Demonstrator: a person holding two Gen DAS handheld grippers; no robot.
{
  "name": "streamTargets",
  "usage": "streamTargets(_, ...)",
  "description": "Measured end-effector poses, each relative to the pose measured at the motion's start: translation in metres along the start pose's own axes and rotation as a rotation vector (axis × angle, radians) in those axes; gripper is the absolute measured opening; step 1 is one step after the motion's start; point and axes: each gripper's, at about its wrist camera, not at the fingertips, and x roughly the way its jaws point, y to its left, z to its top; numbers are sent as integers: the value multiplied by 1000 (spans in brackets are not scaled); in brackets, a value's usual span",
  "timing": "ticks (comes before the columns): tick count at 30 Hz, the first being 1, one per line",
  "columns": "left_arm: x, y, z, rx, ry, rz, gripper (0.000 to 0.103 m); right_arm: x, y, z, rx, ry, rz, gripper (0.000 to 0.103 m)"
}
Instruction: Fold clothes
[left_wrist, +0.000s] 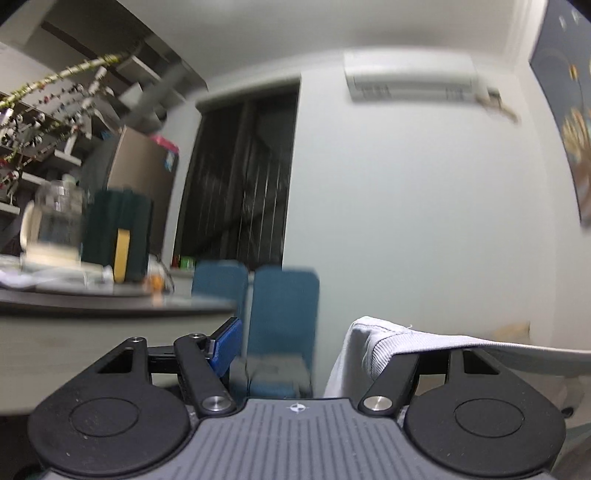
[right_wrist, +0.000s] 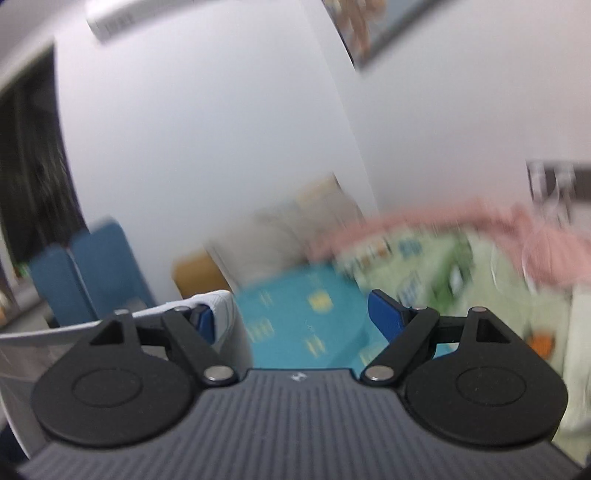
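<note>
Hanging over the inner finger of each tool, a pale grey ribbed garment (left_wrist: 373, 350) is the item under inspection. In the left wrist view it drapes across the right-hand finger of the left gripper (left_wrist: 295, 343), with its hem running off to the right edge of the picture; the finger beneath the cloth is hidden. The opposite blue pad (left_wrist: 226, 341) stands bare and well apart from the fabric. No pad presses the cloth against another, so this claw is released, with the garment merely resting on one finger.

In the right wrist view the same garment (right_wrist: 221, 306) lies over the left-hand finger of the right gripper (right_wrist: 291, 317) and trails off to the left edge. The right-hand blue pad (right_wrist: 386, 314) is clear of it, with a wide gap between the two; this claw is likewise released.

Both tools point roughly level. Beyond the left one stand two blue chairs (left_wrist: 284, 317), a dark window (left_wrist: 243, 173), a wall-mounted air conditioner (left_wrist: 410, 79) and a cluttered counter (left_wrist: 110, 299). Beyond the right one, heavily blurred, lie turquoise bedding (right_wrist: 306, 321) and pink cloth (right_wrist: 443, 221).
</note>
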Motion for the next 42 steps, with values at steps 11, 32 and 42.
streamTargets(11, -93, 5, 219, -29, -231, -83, 69, -141, 54, 192, -57, -322, 65, 84)
streamTargets(32, -17, -14, 244, -4, 105, -252, 69, -123, 49, 224, -214, -146, 2, 85)
streamTargets(42, 188, -113, 81, 103, 224, -139, 70, 139, 66, 146, -284, 66, -45, 83)
